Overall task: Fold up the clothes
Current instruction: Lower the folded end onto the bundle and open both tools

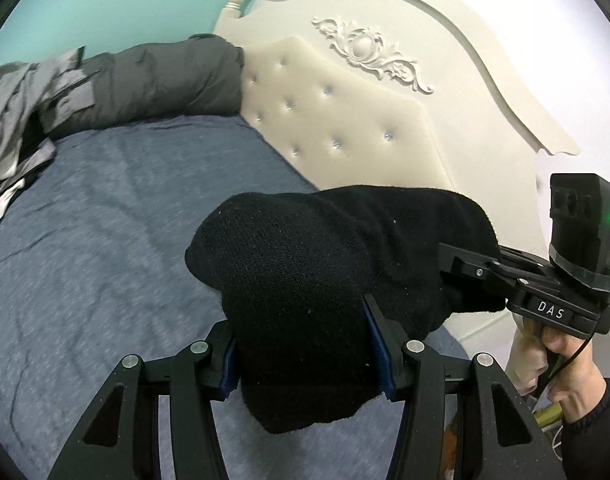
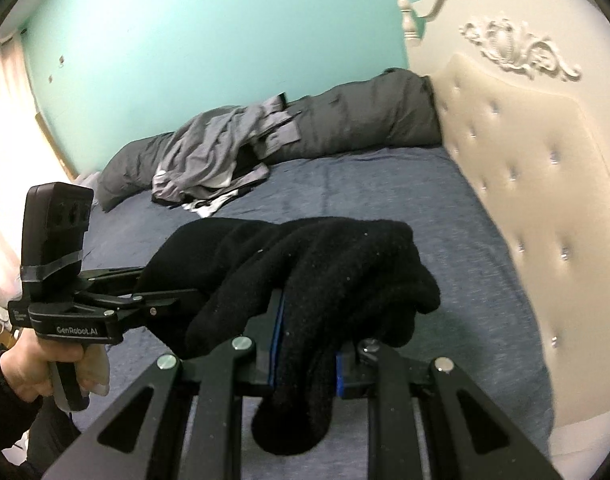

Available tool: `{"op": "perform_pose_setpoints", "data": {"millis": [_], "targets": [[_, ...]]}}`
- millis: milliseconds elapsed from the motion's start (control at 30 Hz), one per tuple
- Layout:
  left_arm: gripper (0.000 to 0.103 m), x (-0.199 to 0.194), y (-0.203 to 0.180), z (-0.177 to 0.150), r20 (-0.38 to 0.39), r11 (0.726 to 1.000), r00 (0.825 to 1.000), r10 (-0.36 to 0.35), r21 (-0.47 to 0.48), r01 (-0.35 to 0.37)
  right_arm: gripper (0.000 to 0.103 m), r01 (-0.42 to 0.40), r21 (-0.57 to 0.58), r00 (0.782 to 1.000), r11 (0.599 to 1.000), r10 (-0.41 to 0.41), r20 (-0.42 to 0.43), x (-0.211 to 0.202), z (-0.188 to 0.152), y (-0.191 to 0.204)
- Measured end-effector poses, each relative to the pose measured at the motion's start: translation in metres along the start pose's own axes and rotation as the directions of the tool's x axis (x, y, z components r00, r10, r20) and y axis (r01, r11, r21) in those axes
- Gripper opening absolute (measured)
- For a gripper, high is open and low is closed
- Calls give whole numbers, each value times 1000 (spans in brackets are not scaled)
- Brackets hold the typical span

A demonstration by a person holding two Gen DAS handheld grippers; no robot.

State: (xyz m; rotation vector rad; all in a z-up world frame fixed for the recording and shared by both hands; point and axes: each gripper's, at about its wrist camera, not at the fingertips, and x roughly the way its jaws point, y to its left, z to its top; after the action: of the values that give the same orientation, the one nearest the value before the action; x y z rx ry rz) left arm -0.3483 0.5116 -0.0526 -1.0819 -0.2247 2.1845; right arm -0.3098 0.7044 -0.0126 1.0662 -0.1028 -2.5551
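Grip check: left hand-held gripper (image 1: pixel 307 344) clamped a thick bunch of the black knit garment (image 1: pixel 325 272); right hand-held gripper (image 2: pixel 305 340) pinched a thinner fold. I held it slung between both, clear above the bed (image 1: pixel 105 220), presumably for laying out flat.

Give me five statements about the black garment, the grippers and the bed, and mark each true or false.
1. Both hand-held grippers, left and right, grip the black garment. True.
2. The garment lies flat on the bed. False: it is held above it.
3. The headboard is cream and tufted. True.
4. The wall is red. False: turquoise.
5. No other clothes are visible. False: grey clothes lie by the pillow.
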Motion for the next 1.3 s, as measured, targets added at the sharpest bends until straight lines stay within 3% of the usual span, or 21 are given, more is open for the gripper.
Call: {"op": "perform_pose_setpoints", "data": {"millis": [300,467,567,800,1000,1300], "targets": [[56,61,-30,47,67,1000,998,-6,11,5,19,54,-27,996,998,-52,69,-2,33,-71],[56,93,-34,51,104,1000,994,24,4,-25,19,103,-45,992,994,-99,75,18,34,-99],[56,121,-32,38,81,999,996,37,-24,-35,19,122,-6,992,992,-122,29,38,14,-120],[56,181,-33,-23,-61,997,998,10,-69,-14,19,128,63,985,990,-120,-121,60,-52,-160],[56,184,-56,-49,-117,994,993,-10,-106,-2,19,99,113,978,989,-75,-195,48,-72,-177],[56,198,-72,-108,-237,974,968,-76,-225,21,19,139,114,936,984,-92,-340,44,-106,-179]]}}
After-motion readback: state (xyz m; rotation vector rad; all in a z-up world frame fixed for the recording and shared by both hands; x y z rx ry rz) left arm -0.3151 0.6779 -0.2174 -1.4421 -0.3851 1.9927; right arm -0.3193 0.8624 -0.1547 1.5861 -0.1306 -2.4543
